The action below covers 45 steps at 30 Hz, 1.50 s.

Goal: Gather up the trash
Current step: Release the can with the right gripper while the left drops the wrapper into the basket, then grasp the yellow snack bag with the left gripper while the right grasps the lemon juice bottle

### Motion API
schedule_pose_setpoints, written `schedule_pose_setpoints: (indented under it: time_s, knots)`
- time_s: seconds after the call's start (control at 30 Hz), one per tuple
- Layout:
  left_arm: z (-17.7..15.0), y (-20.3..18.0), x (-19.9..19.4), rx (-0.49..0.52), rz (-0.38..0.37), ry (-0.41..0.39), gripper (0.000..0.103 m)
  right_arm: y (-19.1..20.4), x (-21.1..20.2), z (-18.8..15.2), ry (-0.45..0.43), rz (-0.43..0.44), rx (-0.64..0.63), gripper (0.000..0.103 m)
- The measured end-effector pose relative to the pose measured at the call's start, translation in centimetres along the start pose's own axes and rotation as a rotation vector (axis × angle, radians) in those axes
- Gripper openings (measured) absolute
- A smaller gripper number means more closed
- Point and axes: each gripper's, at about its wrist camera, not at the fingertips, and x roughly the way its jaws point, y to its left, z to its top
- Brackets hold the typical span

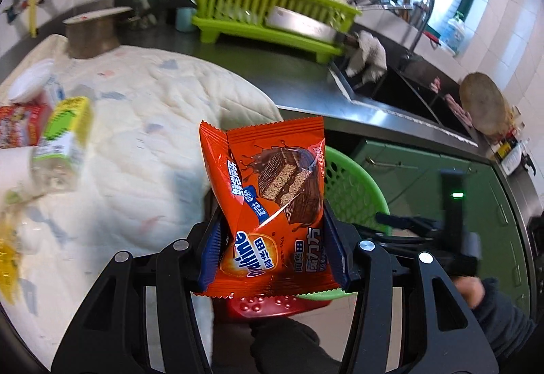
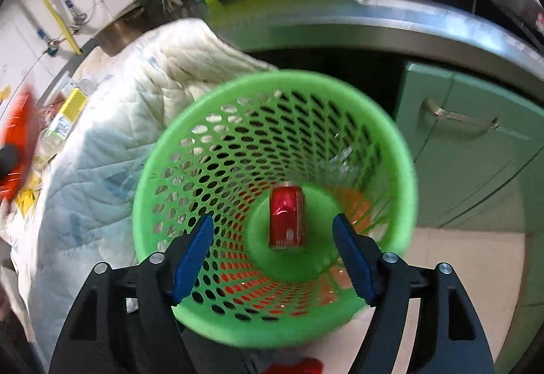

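Note:
My left gripper [image 1: 273, 224] is shut on an orange snack wrapper [image 1: 272, 204], held upright above the edge of the white quilted cloth [image 1: 142, 142]. Behind it shows the green mesh bin [image 1: 353, 190]. In the right wrist view my right gripper [image 2: 273, 231] is open and empty, right over the mouth of the green bin [image 2: 163, 176]. A red can [image 2: 286, 221] lies on the bin's bottom. More trash lies on the cloth at left: a yellow-labelled bottle [image 1: 63, 142], a red carton [image 1: 20, 124] and yellow wrappers [image 1: 6, 258].
A lime dish rack [image 1: 265, 10] with bowls stands on the steel counter [image 1: 306, 78]. A sink [image 1: 408, 91] with a tap and rag lies to the right. Green cabinet doors [image 2: 469, 149] stand behind the bin. A tape roll [image 1: 91, 33] sits at the cloth's far edge.

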Motion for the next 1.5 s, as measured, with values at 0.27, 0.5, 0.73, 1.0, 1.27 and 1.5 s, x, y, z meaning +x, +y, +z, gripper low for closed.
schedule_pose_setpoints:
  time_s: [0.27, 0.5, 0.73, 1.0, 1.27, 1.5]
  knots:
    - [-0.6, -3.3, 5.3, 0.035, -0.034, 0.095, 0.057, -0.7, -5.9, -1.2, -0.116, -0.057, -0.059, 0.076]
    - [-0.7, -5.1, 7.5, 0.047, -0.051, 0.127, 0.072, -1.3, -7.8, -1.8, -0.156, -0.061, -0.053, 0.077]
    - [-0.9, -5.1, 7.0, 0.041, -0.056, 0.115, 0.081, -1.1, -8.2, -1.7, -0.171, -0.057, -0.059, 0.077]
    - [-0.5, -3.1, 3.0, 0.013, -0.019, 0.049, 0.081, 1.1, -8.7, -1.1, -0.188, -0.039, -0.100, 0.078]
    - [-0.7, 1.5, -2.5, -0.048, 0.074, -0.034, 0.081, 5.6, -8.4, 0.4, -0.192, 0.010, -0.167, 0.078]
    - [-1.6, 7.4, -7.9, -0.136, 0.192, -0.110, 0.081, 12.1, -7.2, 2.3, -0.173, 0.089, -0.256, 0.078]
